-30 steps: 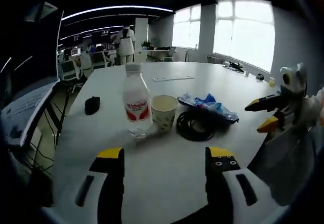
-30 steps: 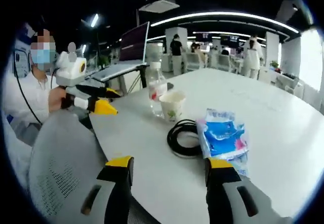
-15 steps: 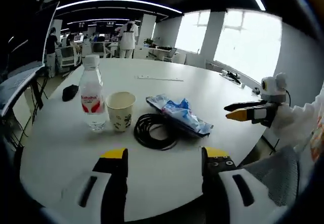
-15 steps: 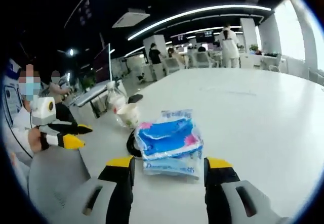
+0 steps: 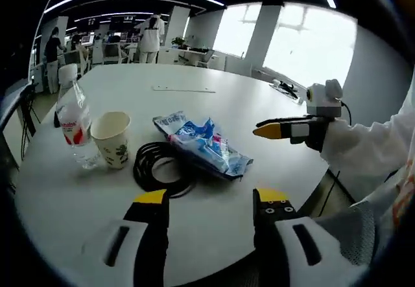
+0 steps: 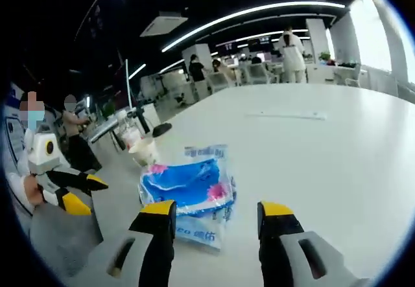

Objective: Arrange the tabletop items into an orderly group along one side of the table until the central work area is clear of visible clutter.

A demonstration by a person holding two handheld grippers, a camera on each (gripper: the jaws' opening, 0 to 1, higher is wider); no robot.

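Observation:
A blue plastic tissue pack (image 5: 202,146) lies in the middle of the round white table (image 5: 214,105), partly over a black cable coil (image 5: 157,168). Left of them stand a paper cup (image 5: 111,138) and a clear water bottle (image 5: 74,124) with a red label. My left gripper (image 5: 212,199) is open and empty, held back from the table's near edge. My right gripper (image 5: 275,130) reaches in from the right, just short of the pack. In the right gripper view, my right gripper (image 6: 217,210) is open, with the tissue pack (image 6: 187,188) just ahead of its left jaw and the cup (image 6: 143,151) beyond.
A thin white strip (image 5: 183,90) lies farther back on the table, and small dark items (image 5: 285,89) sit near its far right edge. A black mouse (image 6: 161,129) rests beyond the cup. My left gripper (image 6: 74,193) shows at the left. Office chairs and people stand in the background.
My right gripper has come in over the table to the tissue pack. My left gripper's view has swung, so the items sit further left in it. Both grippers stay open.

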